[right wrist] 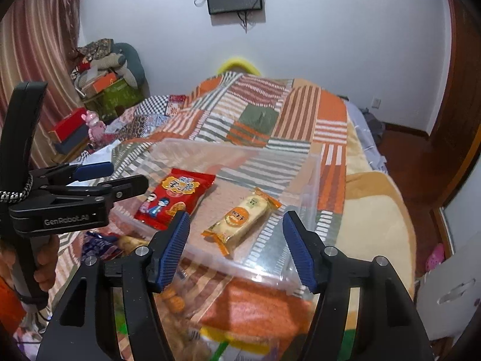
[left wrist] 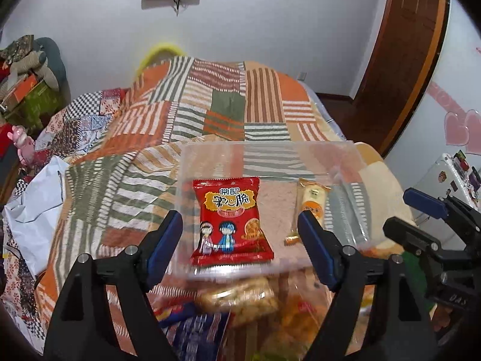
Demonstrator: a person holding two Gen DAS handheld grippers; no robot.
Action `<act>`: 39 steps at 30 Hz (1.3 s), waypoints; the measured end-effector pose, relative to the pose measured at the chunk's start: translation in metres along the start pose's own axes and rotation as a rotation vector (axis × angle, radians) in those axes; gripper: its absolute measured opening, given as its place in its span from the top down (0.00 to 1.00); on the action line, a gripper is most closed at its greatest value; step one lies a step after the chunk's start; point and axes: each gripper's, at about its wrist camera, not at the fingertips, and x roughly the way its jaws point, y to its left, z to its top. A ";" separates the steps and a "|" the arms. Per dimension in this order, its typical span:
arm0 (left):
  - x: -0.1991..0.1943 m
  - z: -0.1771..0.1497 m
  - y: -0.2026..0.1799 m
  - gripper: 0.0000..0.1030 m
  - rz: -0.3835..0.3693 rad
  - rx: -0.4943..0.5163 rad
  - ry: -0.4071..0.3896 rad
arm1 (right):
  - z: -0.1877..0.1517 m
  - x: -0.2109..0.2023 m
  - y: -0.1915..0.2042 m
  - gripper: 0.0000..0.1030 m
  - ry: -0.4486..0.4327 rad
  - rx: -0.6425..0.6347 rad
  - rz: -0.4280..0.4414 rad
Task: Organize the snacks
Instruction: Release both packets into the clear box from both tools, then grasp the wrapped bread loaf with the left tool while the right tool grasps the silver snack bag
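Observation:
A clear plastic box [left wrist: 345,162] [right wrist: 312,180] stands on the quilted bed. Inside lie a red snack packet [left wrist: 231,219] [right wrist: 171,198] on the left and a yellow-orange wrapped biscuit bar [left wrist: 312,201] [right wrist: 243,219] on the right. My left gripper [left wrist: 240,240] is open and empty, just above the box's near edge, fingers either side of the red packet. My right gripper [right wrist: 237,246] is open and empty above the near edge, in front of the biscuit bar. It also shows in the left wrist view [left wrist: 421,213]. The left gripper shows in the right wrist view [right wrist: 111,180].
Several loose snack bags [left wrist: 240,300] [right wrist: 180,300] lie in front of the box, under the grippers, among them a blue packet [left wrist: 198,331]. A white bag [left wrist: 33,210] lies at the left of the bed. Boxes and a pink toy [right wrist: 96,126] stand at the far left.

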 end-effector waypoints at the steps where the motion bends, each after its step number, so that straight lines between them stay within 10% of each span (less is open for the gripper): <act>1: -0.006 -0.003 0.000 0.21 0.002 0.002 -0.008 | -0.002 -0.005 0.000 0.39 -0.010 -0.001 0.001; 13: -0.063 -0.062 0.012 0.20 0.021 -0.010 -0.014 | -0.044 -0.041 -0.002 0.35 -0.027 0.028 -0.025; 39: -0.023 -0.174 0.029 0.20 -0.019 -0.105 0.236 | -0.117 -0.005 -0.010 0.34 0.180 0.090 -0.011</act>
